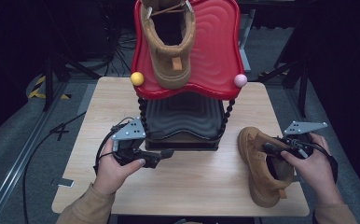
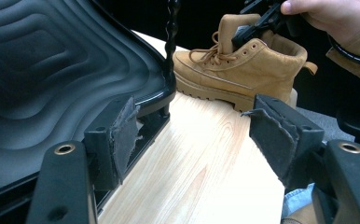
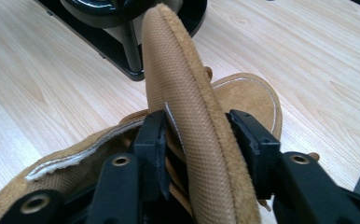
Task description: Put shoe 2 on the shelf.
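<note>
Boots, tan suede, two in number. One boot on the table (image 1: pixel 262 168) stands on its sole at the right end of the wooden table (image 1: pixel 192 182), toe toward the rack, laces tied, opening upward; it also shows in the left gripper view (image 2: pixel 238 74) beyond the table's pale grain. Its tongue (image 3: pixel 187 116), ribbed tan fabric with a fuzzy edge, rises upright between the jaws in the right gripper view.

Right gripper (image 1: pixel 273 150): held in the person's right hand (image 1: pixel 315 163), reaching into the boot's opening from the right. Jaws part-closed, one on each side of the tongue, standing close against it; a firm pinch cannot be told for certain, though the pads appear to touch the fabric on both faces.

Left gripper (image 1: pixel 166 153): held in the left hand (image 1: pixel 115 170) near the table's middle, just in front of the rack's base. Jaws wide apart, worn pads (image 2: pixel 124 135) bare, nothing between them.

Rack (image 1: pixel 183 121): two tiers, at the far middle of the table. Lower tray (image 2: pixel 52 70) black, ridged. Upper tray (image 1: pixel 215 51) red, ridged, with a yellow ball (image 1: pixel 137 78) and a pink ball (image 1: pixel 240 80) at its front corners.

Second boot (image 1: pixel 169 42): lies on the red tray, heel loop toward the person.
</note>
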